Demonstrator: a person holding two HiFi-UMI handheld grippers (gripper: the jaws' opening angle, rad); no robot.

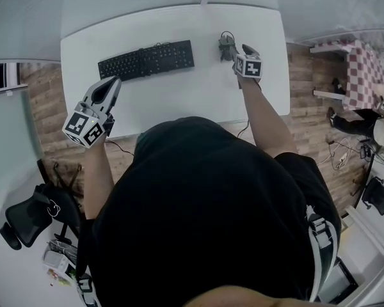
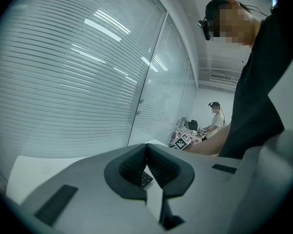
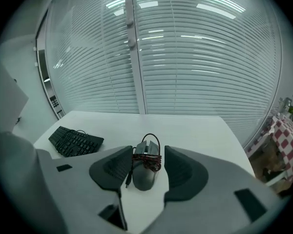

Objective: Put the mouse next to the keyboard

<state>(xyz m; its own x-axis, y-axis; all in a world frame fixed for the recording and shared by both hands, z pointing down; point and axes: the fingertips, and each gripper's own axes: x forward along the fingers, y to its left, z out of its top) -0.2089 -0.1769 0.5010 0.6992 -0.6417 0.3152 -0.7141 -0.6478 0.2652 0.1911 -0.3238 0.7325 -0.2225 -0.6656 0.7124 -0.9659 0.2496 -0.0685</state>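
A dark grey mouse (image 1: pixel 226 46) (image 3: pixel 145 173), its red-and-black cable bundled on top, lies at the far right of the white table (image 1: pixel 179 98). The black keyboard (image 1: pixel 146 59) (image 3: pixel 75 141) sits to its left, a clear gap away. My right gripper (image 1: pixel 232 50) (image 3: pixel 148 151) straddles the mouse, one jaw on each side. A narrow gap shows along the right pad, so the pads do not press. My left gripper (image 1: pixel 112 82) (image 2: pixel 146 148) hovers over the table's near left, jaws meeting at the tips with nothing between them.
The table's far edge meets a glass wall with blinds (image 3: pixel 185 57). A black office chair (image 1: pixel 27 219) stands on the floor at lower left. A red-chequered table (image 1: pixel 365 75) and another person (image 2: pixel 216 117) are off to the right.
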